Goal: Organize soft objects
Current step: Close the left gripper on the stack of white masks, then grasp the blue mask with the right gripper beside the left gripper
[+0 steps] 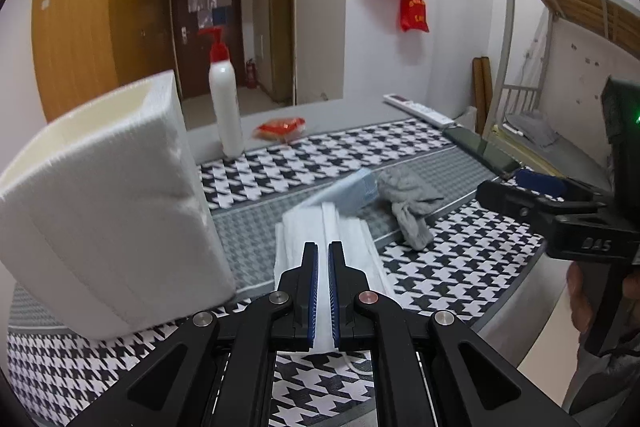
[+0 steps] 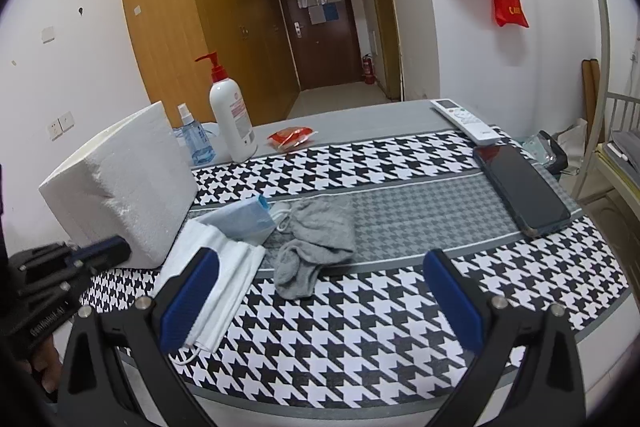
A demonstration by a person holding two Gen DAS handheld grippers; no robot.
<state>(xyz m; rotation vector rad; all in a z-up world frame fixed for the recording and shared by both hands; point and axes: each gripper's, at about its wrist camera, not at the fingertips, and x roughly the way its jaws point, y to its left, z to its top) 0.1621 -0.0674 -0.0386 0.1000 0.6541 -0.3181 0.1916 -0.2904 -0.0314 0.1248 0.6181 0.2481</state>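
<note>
Left wrist view: the left gripper point(image 1: 323, 291) is nearly closed, pinching the near edge of a white face mask point(image 1: 352, 239) on the houndstooth table mat point(image 1: 460, 259), with a white foam box point(image 1: 112, 203) just left and a blue mask pack point(image 1: 352, 191) and grey sock point(image 1: 412, 203) beyond. Right wrist view: the right gripper point(image 2: 320, 303) hangs wide open and empty (above the mat), the sock point(image 2: 316, 243) ahead of it. The pinch looks thin, so the mask may slip out, or snag the pack it overlaps.

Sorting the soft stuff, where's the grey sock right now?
The grey sock lies crumpled mid-table, just right of the white masks and blue mask pack.
</note>
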